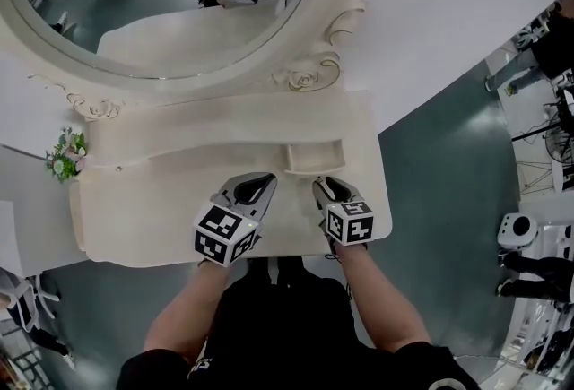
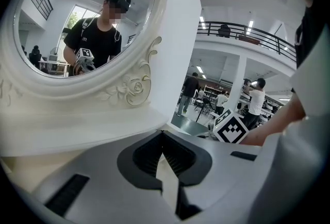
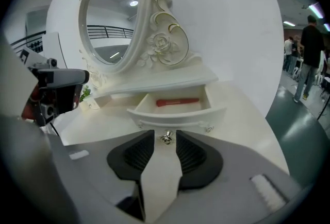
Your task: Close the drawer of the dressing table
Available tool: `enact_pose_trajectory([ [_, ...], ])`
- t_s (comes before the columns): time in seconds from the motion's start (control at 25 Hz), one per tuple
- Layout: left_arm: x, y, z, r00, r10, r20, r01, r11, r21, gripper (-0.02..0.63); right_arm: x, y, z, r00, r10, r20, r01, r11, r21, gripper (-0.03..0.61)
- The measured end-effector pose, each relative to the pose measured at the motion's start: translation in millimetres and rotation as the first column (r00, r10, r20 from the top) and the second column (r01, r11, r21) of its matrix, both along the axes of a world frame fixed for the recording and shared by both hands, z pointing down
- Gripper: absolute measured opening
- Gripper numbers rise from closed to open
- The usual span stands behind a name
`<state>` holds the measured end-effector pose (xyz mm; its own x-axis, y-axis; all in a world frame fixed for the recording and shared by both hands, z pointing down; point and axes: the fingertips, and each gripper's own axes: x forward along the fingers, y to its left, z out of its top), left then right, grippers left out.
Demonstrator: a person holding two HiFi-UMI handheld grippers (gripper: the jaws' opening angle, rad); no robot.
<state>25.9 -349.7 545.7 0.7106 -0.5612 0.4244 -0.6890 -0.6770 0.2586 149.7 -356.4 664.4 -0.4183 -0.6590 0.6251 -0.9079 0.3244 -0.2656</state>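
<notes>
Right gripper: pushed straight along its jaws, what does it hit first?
Most likely the silver knob on the front of the open drawer: it sits dead ahead, between the open jaws of the right gripper. Depth is unclear.

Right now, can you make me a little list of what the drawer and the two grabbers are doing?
Drawer: open, pulled out of the dressing table
Inside it: a red stick-shaped thing
Knob: silver, on the drawer front, not gripped
Right gripper: jaws apart, knob showing in the gap, holding nothing
Left gripper: jaws together, empty
</notes>
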Motion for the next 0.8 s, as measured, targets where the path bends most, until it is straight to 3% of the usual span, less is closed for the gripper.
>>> enact_pose_trajectory([
  [0.8,-5.2,-3.9,-5.6,1.000,-0.021,-0.013,0.021,1.000,-0.006,0.005,-2.1,-4.0,16.4,0.999,-0.023,-0.026,0.022,0.999,-0.039,0.106],
])
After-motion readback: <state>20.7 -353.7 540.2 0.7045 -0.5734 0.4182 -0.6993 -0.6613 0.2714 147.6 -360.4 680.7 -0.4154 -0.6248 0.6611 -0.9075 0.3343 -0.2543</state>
